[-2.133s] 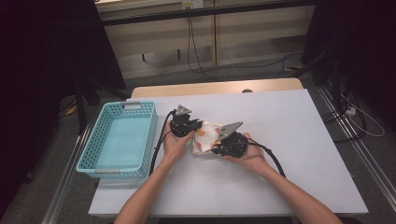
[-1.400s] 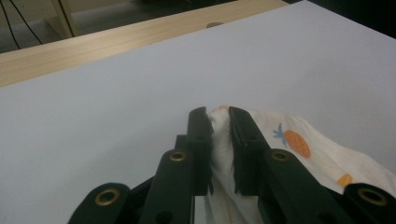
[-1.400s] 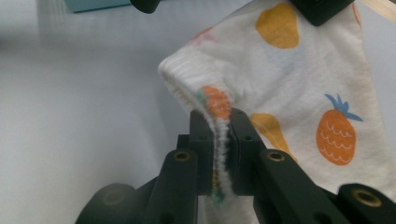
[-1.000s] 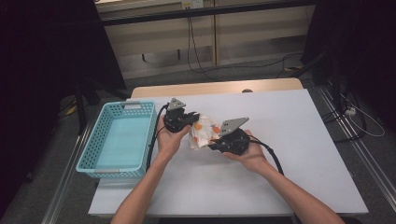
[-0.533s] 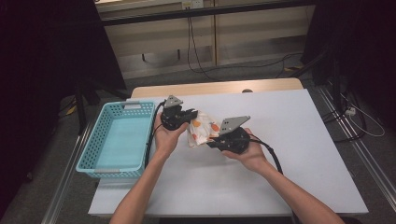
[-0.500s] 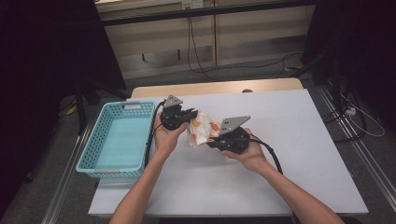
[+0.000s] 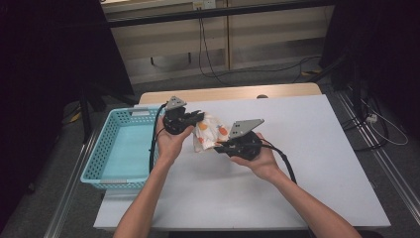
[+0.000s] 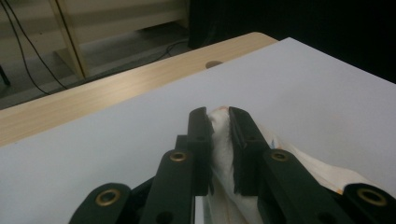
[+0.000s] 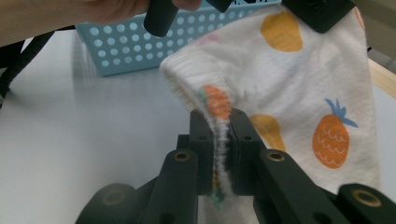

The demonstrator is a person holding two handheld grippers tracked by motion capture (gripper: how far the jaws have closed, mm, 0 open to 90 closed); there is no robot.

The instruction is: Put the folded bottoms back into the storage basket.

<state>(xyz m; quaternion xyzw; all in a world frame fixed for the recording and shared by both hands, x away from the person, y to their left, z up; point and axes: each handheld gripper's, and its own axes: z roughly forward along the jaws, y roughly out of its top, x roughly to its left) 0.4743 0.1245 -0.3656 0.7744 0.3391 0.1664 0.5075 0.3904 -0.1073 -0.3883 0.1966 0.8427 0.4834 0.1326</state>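
Note:
A small white cloth [image 7: 210,131] printed with orange fruit hangs lifted off the table between both grippers. My left gripper [image 7: 197,117] is shut on its upper edge, and white fabric [image 8: 220,140] is pinched between the black jaws. My right gripper [image 7: 220,147] is shut on the lower folded edge. In the right gripper view the cloth [image 9: 299,84] spreads up and right from the jaws, its ribbed hem [image 9: 218,135] clamped between them, with the left gripper [image 9: 322,11] at the top.
A light blue perforated basket [image 7: 124,148] stands at the table's left edge, close to my left hand; its wall [image 9: 140,46] lies behind the cloth. The white table top [image 7: 307,148] extends right, with a wooden strip [image 7: 233,93] along the far edge.
Both grippers have raised the cloth off the table. The left gripper moved up and toward the basket, stretching the cloth between the two; the right gripper shifted slightly.

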